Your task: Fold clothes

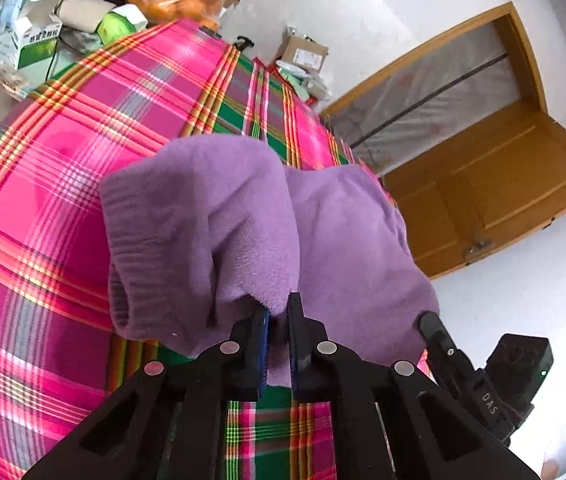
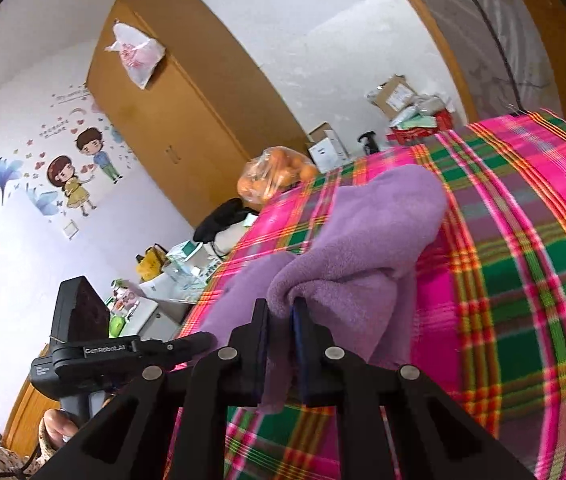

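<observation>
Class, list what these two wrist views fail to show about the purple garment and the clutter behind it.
- Purple garment: bunched up, so its type stays unclear in both views.
- Its lower edge: left view, hidden behind the left gripper.
- Box lettering: left view, too small.
- Plaid cloth: right view, blurred.

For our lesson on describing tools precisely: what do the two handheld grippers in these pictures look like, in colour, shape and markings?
Both are matte black. The left gripper and right gripper each have two flat fingers lined with blue pads, mounted on angular black arms dotted with round silver pins. Seen from the right wrist, the left gripper's body is boxy with a pistol handle and white "GenRobot.AI" lettering. A small green light shows on the other's body.
</observation>
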### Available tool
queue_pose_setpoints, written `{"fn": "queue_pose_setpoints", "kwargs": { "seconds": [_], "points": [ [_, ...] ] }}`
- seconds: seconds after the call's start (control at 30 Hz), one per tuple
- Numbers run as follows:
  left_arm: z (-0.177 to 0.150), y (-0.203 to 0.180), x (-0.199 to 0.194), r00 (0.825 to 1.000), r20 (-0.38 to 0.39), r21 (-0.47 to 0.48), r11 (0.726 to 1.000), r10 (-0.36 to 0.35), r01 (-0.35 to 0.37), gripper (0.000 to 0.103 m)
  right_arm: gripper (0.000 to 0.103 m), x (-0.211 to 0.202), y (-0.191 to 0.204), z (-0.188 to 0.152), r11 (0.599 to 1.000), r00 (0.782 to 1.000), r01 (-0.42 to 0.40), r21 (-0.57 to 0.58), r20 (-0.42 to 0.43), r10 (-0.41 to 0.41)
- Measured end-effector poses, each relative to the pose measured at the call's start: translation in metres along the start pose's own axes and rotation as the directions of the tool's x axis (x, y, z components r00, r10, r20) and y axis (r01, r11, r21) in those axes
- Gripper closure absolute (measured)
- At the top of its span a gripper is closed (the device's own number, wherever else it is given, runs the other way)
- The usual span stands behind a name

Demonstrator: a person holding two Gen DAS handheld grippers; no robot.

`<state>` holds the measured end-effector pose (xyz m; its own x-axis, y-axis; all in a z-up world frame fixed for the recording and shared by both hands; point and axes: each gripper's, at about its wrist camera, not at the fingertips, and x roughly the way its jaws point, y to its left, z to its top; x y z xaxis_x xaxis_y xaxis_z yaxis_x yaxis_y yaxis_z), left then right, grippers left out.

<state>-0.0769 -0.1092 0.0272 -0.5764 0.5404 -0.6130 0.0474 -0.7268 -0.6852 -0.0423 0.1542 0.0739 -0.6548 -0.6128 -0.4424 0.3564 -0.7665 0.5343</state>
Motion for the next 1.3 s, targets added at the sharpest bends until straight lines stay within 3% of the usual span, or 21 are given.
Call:
{"fn": "queue_pose_setpoints", "kwargs": {
  "seconds": [0.17, 0.43, 0.6, 0.73, 0.97, 1.13, 1.3],
  "points": [
    [0.003, 0.009, -0.011, 0.999, 0.048, -0.018, 1.000, 0.017, -0.016, 0.095, 0.091, 0.014, 0.019, -0.003, 0.999, 0.999, -0.025, -0.047, -0.027, 0.024],
    [0.006, 0.006, -0.014, 1.000, 0.017, 0.012, 1.000, 0.001, -0.001, 0.097, 0.091, 0.039, 0.036, -0.021, 0.994, 0.993, -0.062, -0.086, -0.105, 0.053],
    [0.005, 0.000, -0.016, 1.000, 0.013, 0.026, 1.000, -0.011, 0.010, 0.085, 0.091, 0.054, 0.036, -0.031, 0.993, 0.984, -0.098, -0.070, -0.158, 0.086],
    [0.003, -0.007, -0.023, 1.000, 0.030, 0.046, 0.999, -0.002, 0.001, 0.082, 0.091, 0.061, 0.031, -0.038, 0.992, 0.976, -0.118, -0.035, -0.189, 0.110],
    [-0.002, -0.036, -0.028, 0.999, 0.050, 0.156, 0.988, 0.006, -0.014, 0.070, 0.088, 0.057, 0.020, -0.040, 0.992, 0.974, -0.128, 0.017, -0.186, 0.129],
    [-0.014, -0.065, -0.012, 0.999, -0.012, 0.299, 0.953, 0.048, -0.042, 0.058, 0.086, 0.050, 0.018, -0.045, 0.994, 0.976, -0.108, 0.014, -0.186, 0.109],
    [-0.031, -0.098, 0.011, 0.986, -0.044, 0.479, 0.870, 0.163, -0.122, 0.058, 0.080, 0.038, 0.013, -0.051, 0.997, 0.978, -0.073, 0.007, -0.194, 0.073]
  ]
}}
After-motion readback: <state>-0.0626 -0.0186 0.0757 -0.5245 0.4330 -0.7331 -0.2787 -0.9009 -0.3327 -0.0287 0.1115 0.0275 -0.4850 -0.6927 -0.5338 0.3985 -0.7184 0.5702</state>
